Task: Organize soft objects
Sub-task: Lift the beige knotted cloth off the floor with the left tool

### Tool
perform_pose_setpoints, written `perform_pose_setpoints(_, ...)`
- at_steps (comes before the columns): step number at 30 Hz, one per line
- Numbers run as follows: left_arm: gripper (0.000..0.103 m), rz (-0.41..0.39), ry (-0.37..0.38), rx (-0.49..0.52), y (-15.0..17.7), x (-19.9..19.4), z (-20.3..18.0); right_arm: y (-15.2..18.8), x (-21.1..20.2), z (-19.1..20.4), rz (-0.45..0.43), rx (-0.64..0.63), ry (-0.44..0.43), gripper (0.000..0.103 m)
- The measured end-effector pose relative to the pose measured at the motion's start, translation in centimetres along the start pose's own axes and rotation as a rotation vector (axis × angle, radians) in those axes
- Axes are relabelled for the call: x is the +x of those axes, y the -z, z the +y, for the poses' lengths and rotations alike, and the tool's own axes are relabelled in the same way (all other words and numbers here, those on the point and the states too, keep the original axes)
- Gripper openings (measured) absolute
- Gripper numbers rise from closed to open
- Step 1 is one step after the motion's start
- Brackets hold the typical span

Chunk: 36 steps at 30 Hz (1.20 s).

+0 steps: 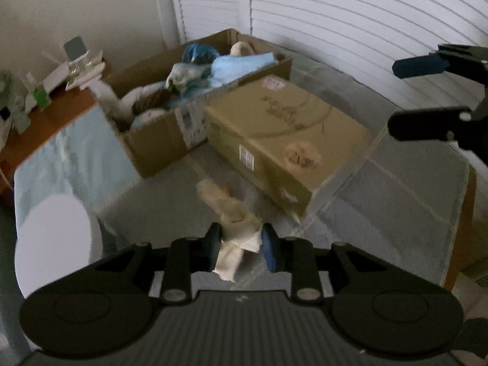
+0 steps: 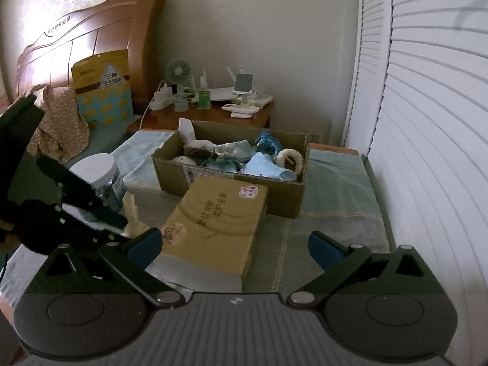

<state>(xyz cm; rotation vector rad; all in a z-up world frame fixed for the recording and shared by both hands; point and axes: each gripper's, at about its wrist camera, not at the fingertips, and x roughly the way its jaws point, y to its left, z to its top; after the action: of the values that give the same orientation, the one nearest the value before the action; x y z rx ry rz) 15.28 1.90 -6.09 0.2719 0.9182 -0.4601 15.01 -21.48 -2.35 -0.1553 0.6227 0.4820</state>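
Observation:
My left gripper (image 1: 241,244) is shut on a cream soft toy (image 1: 231,213), held above the bed. The toy also shows in the right wrist view (image 2: 132,213), beside the left gripper (image 2: 119,228). An open cardboard box (image 1: 158,140) holds several soft items: blue cloth (image 1: 235,67), a cream plush ring (image 2: 289,158) and grey socks. The box also shows in the right wrist view (image 2: 231,183). My right gripper (image 2: 235,248) is open and empty, above a closed tan box (image 2: 216,225). It shows at the right edge of the left wrist view (image 1: 421,97).
The closed tan box (image 1: 280,140) lies in front of the open box on the bed cover (image 1: 381,207). A white-lidded jar (image 2: 100,174) stands at the left. A wooden nightstand (image 2: 210,116) carries a fan, chargers and remotes. Louvred doors (image 2: 427,122) stand at the right.

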Motion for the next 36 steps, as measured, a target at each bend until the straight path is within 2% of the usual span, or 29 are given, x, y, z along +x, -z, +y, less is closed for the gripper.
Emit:
perform_pose_setpoints(3,0.046,-0.012,-0.019,-0.008,0.6,-0.1,-0.1,0.0,-0.1,0.2,0.001,-0.006,-0.003,0.103)
perform_pose_setpoints(5,0.066,-0.035,-0.036,-0.008,0.9,-0.4,-0.3,-0.1,-0.1,0.5,0.001,-0.013,-0.002,0.103)
perform_pose_setpoints(7,0.072,-0.064,-0.056,-0.015,1.1,-0.7,-0.4,-0.2,-0.2,0.6,0.001,-0.017,-0.005,0.103)
perform_pose_setpoints(9,0.072,-0.087,-0.064,-0.025,1.1,-0.8,-0.5,-0.2,-0.2,0.8,0.002,-0.021,-0.006,0.103)
perform_pose_setpoints(14,0.070,-0.106,-0.047,-0.073,1.4,-0.5,-0.4,-0.1,-0.1,1.2,0.012,-0.033,-0.005,0.103)
perform_pose_setpoints(15,0.069,-0.104,-0.041,-0.070,1.4,-0.3,-0.5,-0.2,-0.1,1.3,0.013,-0.036,-0.006,0.103)
perform_pose_setpoints(18,0.058,-0.094,-0.043,-0.050,1.5,0.3,-0.7,-0.2,-0.2,1.6,0.012,-0.044,-0.005,0.103)
perform_pose_setpoints(22,0.058,-0.087,-0.040,-0.031,1.7,0.8,-1.0,-0.2,-0.2,1.7,0.011,-0.042,-0.009,0.103)
perform_pose_setpoints(26,0.042,-0.080,-0.027,-0.036,1.8,1.1,-0.8,-0.1,-0.1,1.8,0.018,-0.048,-0.006,0.103)
perform_pose_setpoints(29,0.035,-0.077,-0.027,-0.048,1.9,1.2,-0.6,-0.1,-0.2,1.9,0.018,-0.047,-0.006,0.103)
perform_pose_setpoints(32,0.028,-0.077,-0.019,-0.047,1.9,1.1,-0.5,-0.1,-0.1,2.0,0.021,-0.049,-0.007,0.103)
perform_pose_setpoints(36,0.027,-0.077,-0.015,-0.044,2.0,0.7,-0.6,-0.1,-0.1,2.2,0.023,-0.056,-0.014,0.103)
